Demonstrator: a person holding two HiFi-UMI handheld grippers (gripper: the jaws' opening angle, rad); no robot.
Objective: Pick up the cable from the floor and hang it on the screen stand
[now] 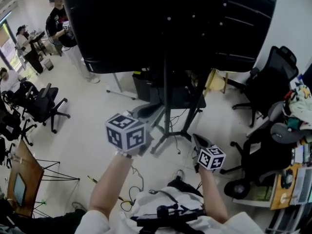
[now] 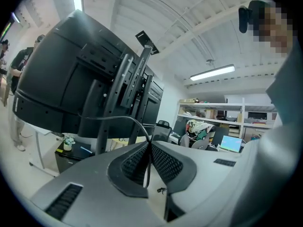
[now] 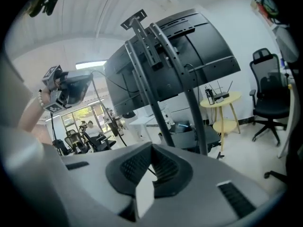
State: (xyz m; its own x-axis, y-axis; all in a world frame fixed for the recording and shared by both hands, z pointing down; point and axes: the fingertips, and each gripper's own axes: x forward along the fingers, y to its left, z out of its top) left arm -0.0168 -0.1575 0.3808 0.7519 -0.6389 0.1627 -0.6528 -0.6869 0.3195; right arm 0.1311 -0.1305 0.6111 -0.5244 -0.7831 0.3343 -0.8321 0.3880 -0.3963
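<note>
Both your grippers are up in front of the screen stand (image 1: 166,101). Your left gripper (image 2: 150,144) has its jaws pinched on the thin black cable (image 2: 118,118), which arcs from the pads towards the stand's posts. Your right gripper (image 3: 151,149) is pressed fully closed; you can't tell whether the thin dark strand at its pads is the cable.

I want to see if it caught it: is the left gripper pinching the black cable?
Yes, the left gripper has its jaws closed on the thin black cable.
</note>
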